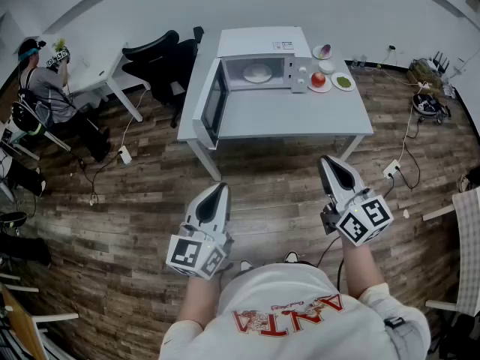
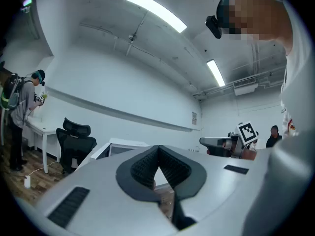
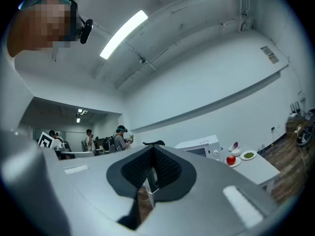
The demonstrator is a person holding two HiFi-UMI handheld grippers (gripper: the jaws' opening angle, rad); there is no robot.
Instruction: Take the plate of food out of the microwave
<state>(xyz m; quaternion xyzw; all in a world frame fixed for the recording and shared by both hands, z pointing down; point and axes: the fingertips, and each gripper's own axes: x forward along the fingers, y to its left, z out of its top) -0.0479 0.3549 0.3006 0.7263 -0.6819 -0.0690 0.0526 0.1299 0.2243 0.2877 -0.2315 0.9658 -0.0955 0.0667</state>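
The white microwave (image 1: pixel 259 51) stands on a white table (image 1: pixel 300 118) far ahead, its door (image 1: pixel 212 102) swung open to the left. Inside it lies a pale plate (image 1: pixel 257 73). Both grippers hang over the wood floor, well short of the table. My left gripper (image 1: pixel 220 187) is shut, its pads meeting at the tip with nothing held (image 2: pixel 158 149). My right gripper (image 1: pixel 328 161) is likewise shut and empty (image 3: pixel 153 149). The microwave (image 3: pixel 204 146) shows small in the right gripper view.
Right of the microwave sit a red apple on a plate (image 1: pixel 319 79), a plate of green food (image 1: pixel 344 82) and small bowls (image 1: pixel 323 52). A black office chair (image 1: pixel 161 62) stands left of the table. A person (image 1: pixel 45 85) sits at a desk far left. Cables and a power strip (image 1: pixel 391 170) lie on the floor.
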